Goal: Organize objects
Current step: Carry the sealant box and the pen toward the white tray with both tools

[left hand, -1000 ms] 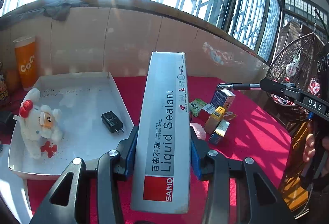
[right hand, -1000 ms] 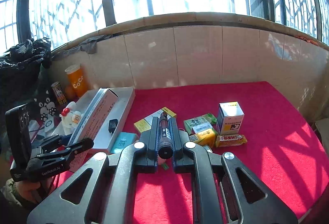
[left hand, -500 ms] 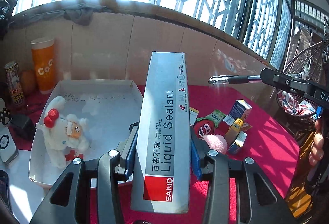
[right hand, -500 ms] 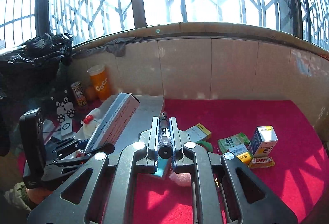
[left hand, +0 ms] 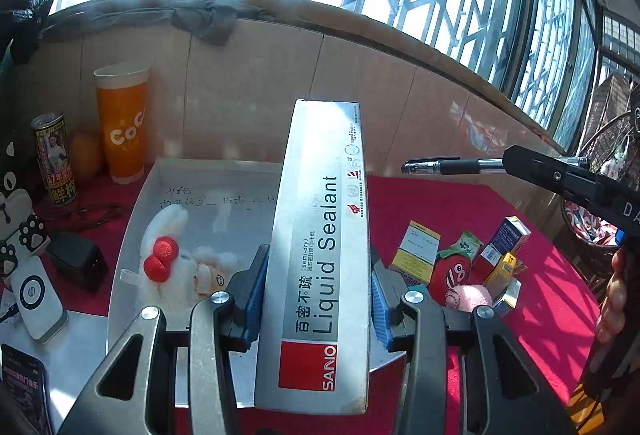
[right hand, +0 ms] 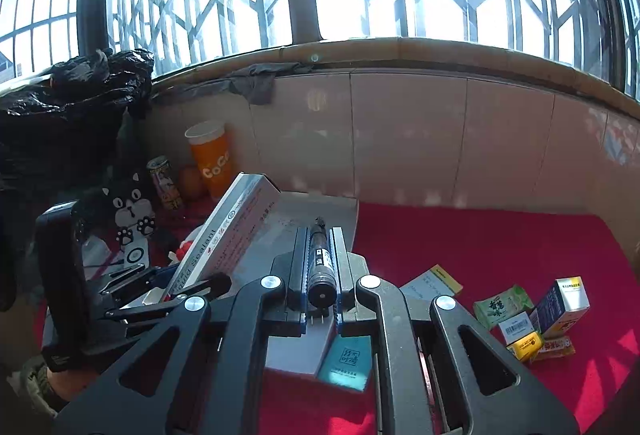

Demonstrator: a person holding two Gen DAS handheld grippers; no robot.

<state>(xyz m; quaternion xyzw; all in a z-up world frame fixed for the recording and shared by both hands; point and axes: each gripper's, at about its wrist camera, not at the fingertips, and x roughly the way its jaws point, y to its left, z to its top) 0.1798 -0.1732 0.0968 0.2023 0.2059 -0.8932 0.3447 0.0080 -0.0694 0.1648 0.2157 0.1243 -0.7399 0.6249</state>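
My left gripper is shut on a long grey Liquid Sealant box, held over the white tray. The box and the left gripper also show at the left of the right wrist view. My right gripper is shut on a black pen, which points forward above the tray's near right corner. That pen juts in from the right of the left wrist view. A white plush toy with a red bow lies in the tray.
Small boxes and packets lie on the red cloth at the right, with a teal card near the tray. An orange cup, a can, a cat phone stand and a black bag crowd the left. A tiled wall stands behind.
Both grippers have swung to the left with their loads. The tray and plush toy now sit more central in the left wrist view, and the pen hangs over the tray's corner.
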